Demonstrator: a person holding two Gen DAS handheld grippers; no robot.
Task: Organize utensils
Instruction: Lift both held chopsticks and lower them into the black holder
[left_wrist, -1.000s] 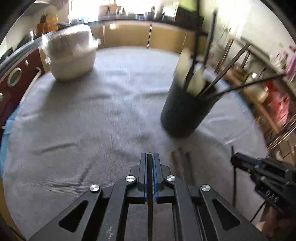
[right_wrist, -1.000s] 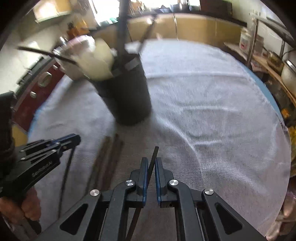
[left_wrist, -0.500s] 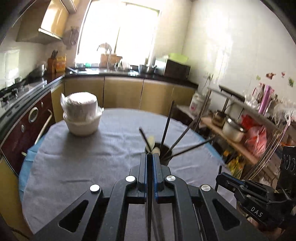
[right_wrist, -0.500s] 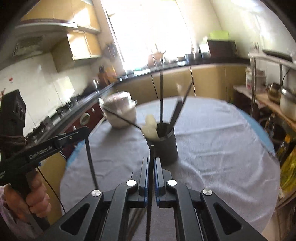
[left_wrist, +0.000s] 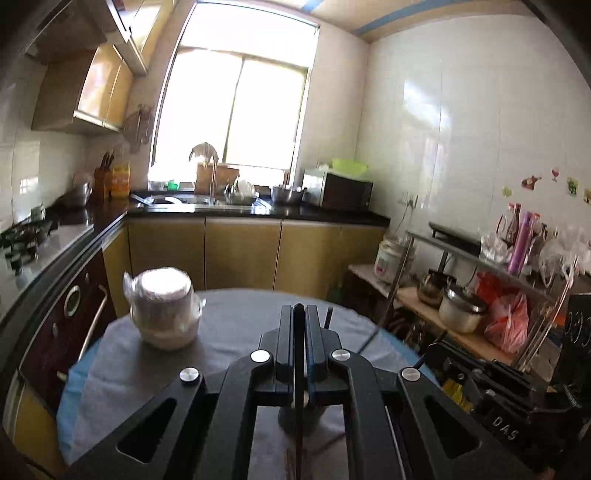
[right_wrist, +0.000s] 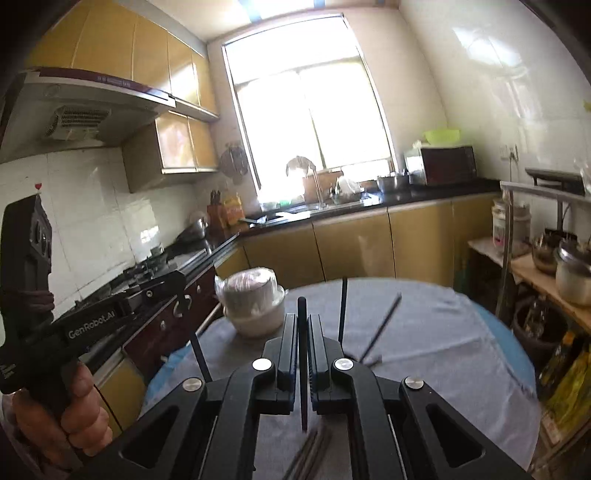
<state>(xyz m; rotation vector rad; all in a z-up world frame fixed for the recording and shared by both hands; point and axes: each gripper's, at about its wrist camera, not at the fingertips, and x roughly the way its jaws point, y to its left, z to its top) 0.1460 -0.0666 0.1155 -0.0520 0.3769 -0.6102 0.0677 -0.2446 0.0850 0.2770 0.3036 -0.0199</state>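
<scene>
Black right gripper pinches a dark chopstick; left gripper pinches another stick. Grey cloth covers the table; bowls far left.

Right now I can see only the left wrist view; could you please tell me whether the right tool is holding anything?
Observer: Yes, the right tool is shut on a dark chopstick, which it holds upright.
Operator: Thank you. Are any utensils lying loose near it?
Observer: At least two dark sticks lie on the grey cloth just below that tool.
</scene>
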